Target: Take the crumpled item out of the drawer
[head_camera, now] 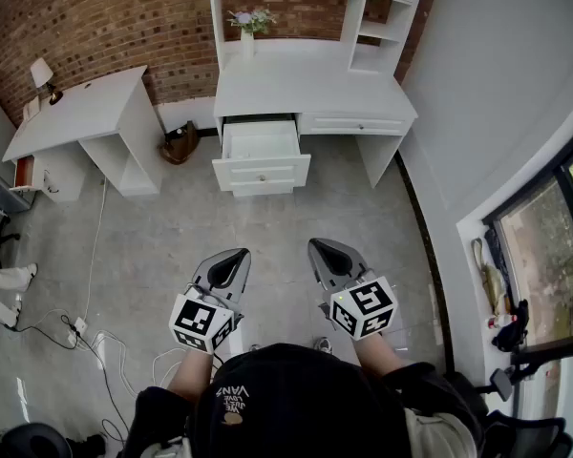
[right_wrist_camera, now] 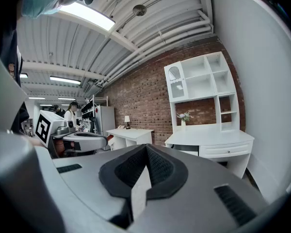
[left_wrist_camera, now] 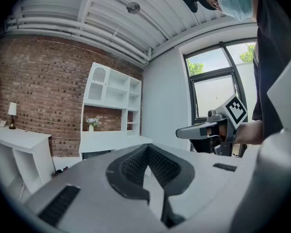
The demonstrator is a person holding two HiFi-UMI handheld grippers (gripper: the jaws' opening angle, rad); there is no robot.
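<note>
A white desk with a hutch [head_camera: 310,89] stands against the brick wall ahead. Its left drawer [head_camera: 260,151] is pulled open, and the inside looks white from here. I cannot make out a crumpled item in it. My left gripper [head_camera: 236,256] and right gripper [head_camera: 323,248] hang side by side over the grey floor, well short of the desk. Both are shut with nothing between their jaws. In the left gripper view the closed jaws meet at the left gripper [left_wrist_camera: 148,150]. The right gripper [right_wrist_camera: 146,147] points toward the desk [right_wrist_camera: 211,140].
A second white desk [head_camera: 86,108] with a small lamp [head_camera: 41,72] stands at the left. A vase of flowers [head_camera: 248,22] sits on the hutch desk. A brown object [head_camera: 180,144] lies on the floor between the desks. Cables [head_camera: 86,337] trail at the lower left, and a window [head_camera: 544,246] is at the right.
</note>
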